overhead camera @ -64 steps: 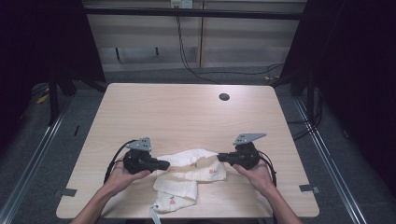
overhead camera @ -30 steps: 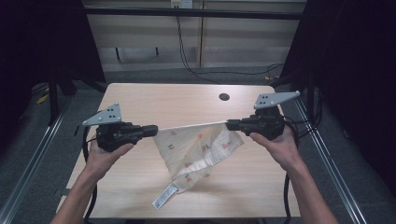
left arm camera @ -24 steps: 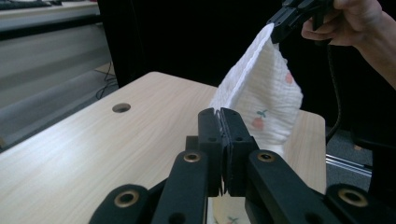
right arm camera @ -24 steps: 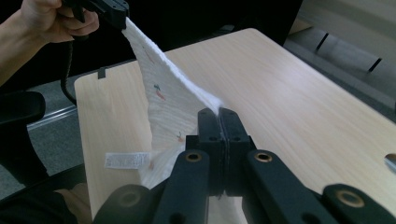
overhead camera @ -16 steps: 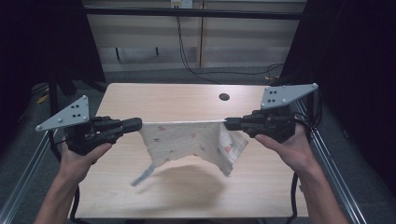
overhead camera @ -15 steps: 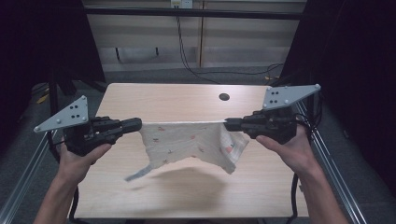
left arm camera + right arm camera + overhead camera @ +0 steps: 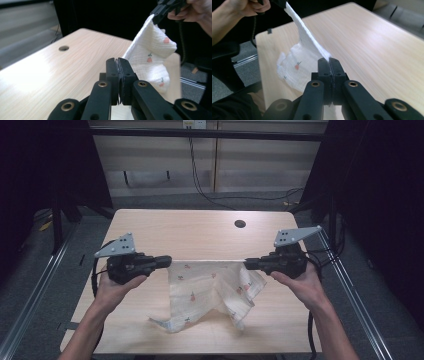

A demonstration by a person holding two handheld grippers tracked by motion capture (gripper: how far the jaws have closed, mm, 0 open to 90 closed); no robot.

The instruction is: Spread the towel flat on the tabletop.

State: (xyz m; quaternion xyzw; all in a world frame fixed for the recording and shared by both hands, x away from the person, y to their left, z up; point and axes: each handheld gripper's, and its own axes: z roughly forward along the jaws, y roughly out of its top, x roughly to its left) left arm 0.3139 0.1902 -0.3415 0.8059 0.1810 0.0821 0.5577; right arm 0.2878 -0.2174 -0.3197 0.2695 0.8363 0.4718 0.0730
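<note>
A white cloth (image 7: 207, 290) with small red prints hangs stretched between the two grippers over the wooden table (image 7: 200, 232). Its top edge is pulled taut; its lower part sags and rests on the table near the front. My left gripper (image 7: 169, 262) is shut on the cloth's left corner. My right gripper (image 7: 247, 264) is shut on the right corner. In the left gripper view the closed gripper (image 7: 117, 60) pinches the cloth (image 7: 150, 60), which runs up to the other gripper (image 7: 160, 12). In the right gripper view the gripper (image 7: 328, 60) clamps the cloth (image 7: 304, 40).
A round dark hole (image 7: 240, 224) sits in the table toward the far right. Metal rails (image 7: 45, 270) run along both sides of the table. Cables (image 7: 200, 175) lie on the floor behind the table. A black cable (image 7: 95, 270) loops from the left gripper.
Both hands have come down and slightly inward with the cloth. The cloth's lower edge, which hung in the air half a second ago, now lies on the table.
</note>
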